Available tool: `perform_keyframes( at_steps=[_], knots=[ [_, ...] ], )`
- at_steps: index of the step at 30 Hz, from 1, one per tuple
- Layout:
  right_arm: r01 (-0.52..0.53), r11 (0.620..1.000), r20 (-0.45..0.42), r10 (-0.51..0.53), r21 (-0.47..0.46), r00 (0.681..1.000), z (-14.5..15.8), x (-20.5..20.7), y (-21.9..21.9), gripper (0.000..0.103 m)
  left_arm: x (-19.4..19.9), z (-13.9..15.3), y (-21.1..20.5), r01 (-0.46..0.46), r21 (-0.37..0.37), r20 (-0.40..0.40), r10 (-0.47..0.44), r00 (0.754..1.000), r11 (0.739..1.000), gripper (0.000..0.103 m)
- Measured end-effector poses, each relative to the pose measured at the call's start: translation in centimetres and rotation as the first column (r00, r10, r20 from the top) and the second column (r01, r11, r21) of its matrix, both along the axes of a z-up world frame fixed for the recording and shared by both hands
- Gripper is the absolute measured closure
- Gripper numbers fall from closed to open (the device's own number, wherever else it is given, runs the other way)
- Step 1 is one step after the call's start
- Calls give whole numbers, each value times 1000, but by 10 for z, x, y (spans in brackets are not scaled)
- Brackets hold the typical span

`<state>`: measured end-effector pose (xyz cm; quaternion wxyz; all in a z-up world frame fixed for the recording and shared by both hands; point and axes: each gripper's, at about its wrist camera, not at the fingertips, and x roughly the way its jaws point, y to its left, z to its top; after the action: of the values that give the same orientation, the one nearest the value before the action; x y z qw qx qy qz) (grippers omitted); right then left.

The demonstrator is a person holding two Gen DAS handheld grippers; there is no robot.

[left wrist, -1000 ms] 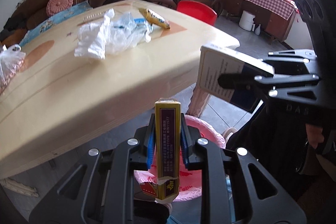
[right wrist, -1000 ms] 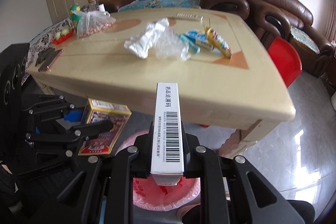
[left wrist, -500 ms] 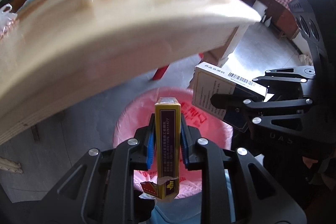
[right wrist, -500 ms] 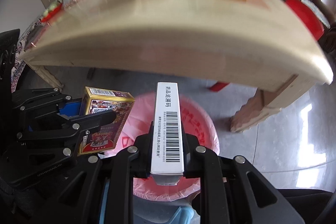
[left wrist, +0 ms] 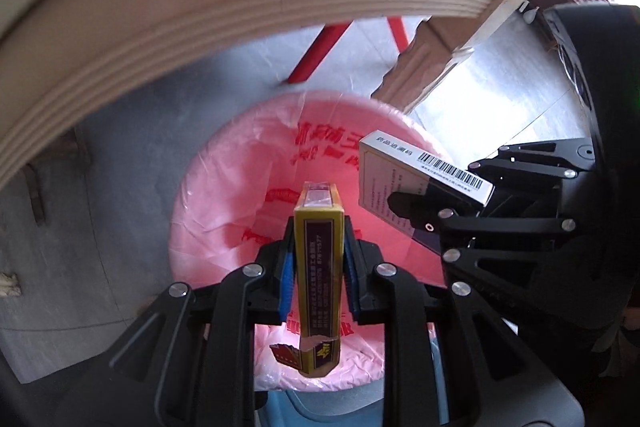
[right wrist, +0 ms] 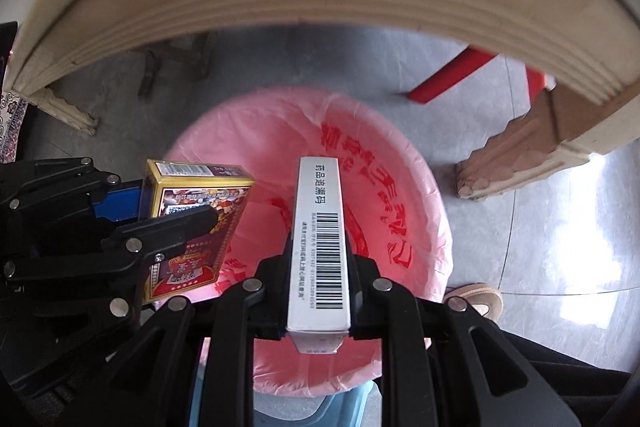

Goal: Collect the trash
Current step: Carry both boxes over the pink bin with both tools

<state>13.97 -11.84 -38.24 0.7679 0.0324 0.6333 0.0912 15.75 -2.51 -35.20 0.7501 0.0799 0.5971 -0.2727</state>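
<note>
My left gripper (left wrist: 318,267) is shut on a yellow and purple card box (left wrist: 319,279) and holds it over the open mouth of a trash bin lined with a pink bag (left wrist: 240,187). My right gripper (right wrist: 319,267) is shut on a white medicine box with a barcode (right wrist: 319,247), also above the pink-lined bin (right wrist: 408,187). In the left wrist view the white box (left wrist: 396,179) hangs over the bin's right side. In the right wrist view the card box (right wrist: 196,223) hangs over its left side. The bin's inside looks bare.
The cream table edge (left wrist: 200,11) arches just above and beyond the bin. A carved table leg (right wrist: 520,155) stands at the right. Red stool legs (left wrist: 320,51) stand behind the bin on the grey tiled floor. A shoe (right wrist: 480,301) is beside the bin.
Both grippers have tilted down and moved over the bin, each holding its box. The tabletop with its litter has left view, and only its edge shows.
</note>
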Motion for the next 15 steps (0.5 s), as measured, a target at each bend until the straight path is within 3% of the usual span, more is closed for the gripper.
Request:
perform_keyframes(
  at_steps=[8, 15],
  knots=[
    [-5, 1000, -108, 6, 9, 994, -44, 10, 2, 83, 14, -31, 0, -52, 23, -81, 54, 995, 998, 82],
    [1, 1000, -147, 2, 20, 989, -61, 12, 4, 83, 16, -45, -6, -51, 53, -113, 57, 992, 997, 82]
  ],
)
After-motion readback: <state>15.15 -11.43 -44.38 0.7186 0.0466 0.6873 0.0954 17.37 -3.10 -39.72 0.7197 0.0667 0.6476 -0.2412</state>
